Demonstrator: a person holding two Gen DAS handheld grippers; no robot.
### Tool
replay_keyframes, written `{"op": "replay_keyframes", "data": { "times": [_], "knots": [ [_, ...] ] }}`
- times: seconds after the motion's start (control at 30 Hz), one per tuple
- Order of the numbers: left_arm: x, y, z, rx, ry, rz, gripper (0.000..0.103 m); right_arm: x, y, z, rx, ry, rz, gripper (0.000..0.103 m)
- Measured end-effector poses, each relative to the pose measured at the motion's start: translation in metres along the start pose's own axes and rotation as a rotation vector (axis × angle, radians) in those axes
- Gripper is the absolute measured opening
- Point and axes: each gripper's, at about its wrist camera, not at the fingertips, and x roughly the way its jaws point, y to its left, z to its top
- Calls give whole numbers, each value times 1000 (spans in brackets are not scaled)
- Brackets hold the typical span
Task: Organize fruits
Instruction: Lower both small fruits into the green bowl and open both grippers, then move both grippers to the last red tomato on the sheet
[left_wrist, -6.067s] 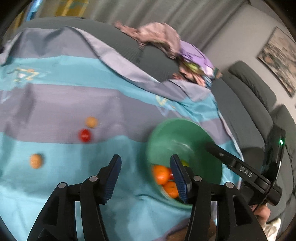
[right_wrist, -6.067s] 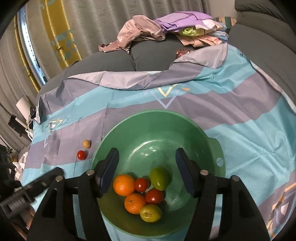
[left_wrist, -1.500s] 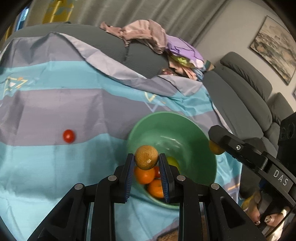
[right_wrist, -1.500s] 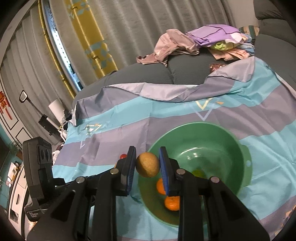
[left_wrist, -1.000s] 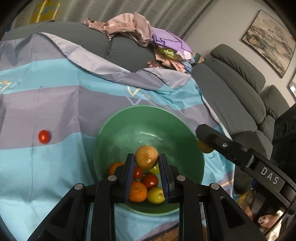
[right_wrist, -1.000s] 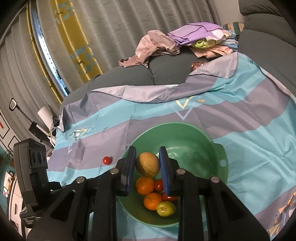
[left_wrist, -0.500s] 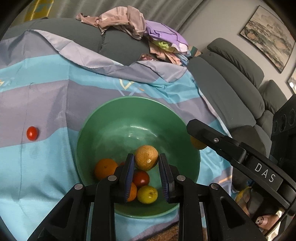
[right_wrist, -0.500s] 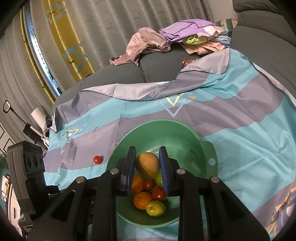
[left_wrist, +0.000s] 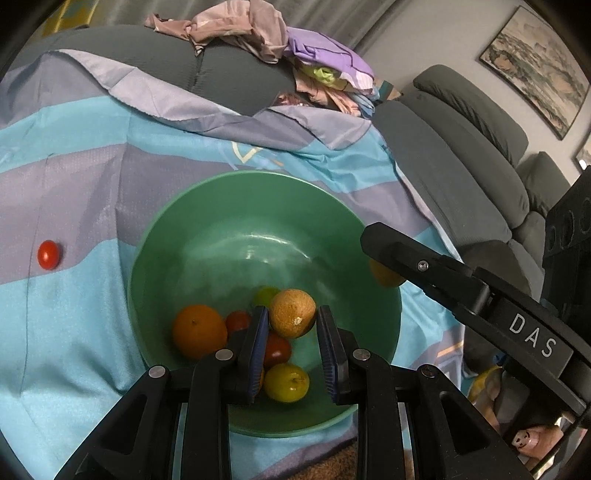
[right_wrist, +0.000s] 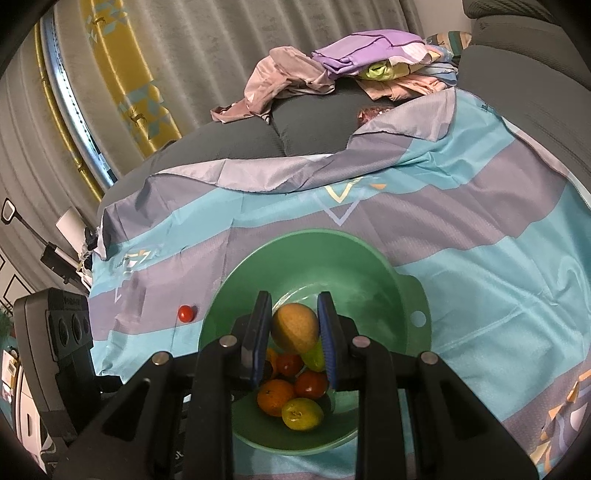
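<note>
Both tongs are over the green bowl (left_wrist: 155, 236), which sits on a striped blue and grey cloth (left_wrist: 74, 177) spread over a grey sofa (right_wrist: 236, 144). Plenty of bare cloth lies to the left and behind the bowl; its near rim comes close to the cloth's front edge. The left tongs (left_wrist: 291, 332) are narrowed around a brownish round fruit (left_wrist: 292, 313), pads pressed on both sides, held above the pile inside the bowl. The right tongs (right_wrist: 292, 338) grip a second brownish fruit (right_wrist: 294, 326) the same way, also above the bowl. Counting what's loose in the bowl from the left view: one orange (left_wrist: 199, 331), two red tomatoes (left_wrist: 276, 350), one yellow fruit (left_wrist: 286, 382) and a green one (left_wrist: 266, 294) mostly hidden. One small red tomato (left_wrist: 48, 254) lies alone on the cloth, well left of the bowl. Only the right view shows the bowl's tab handle with a hole (right_wrist: 416, 317) and the curtain (right_wrist: 122, 74); only the left view shows the wall picture (left_wrist: 535, 62). A heap of clothes (right_wrist: 332, 70) sits on the sofa back.
</note>
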Motion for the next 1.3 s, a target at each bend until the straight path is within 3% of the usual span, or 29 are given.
{"op": "replay_keyframes", "data": {
  "times": [1.3],
  "knots": [
    [16,8,-4,-5,52,24,27,20,4,-4,-29,54,-71,28]
  ]
}}
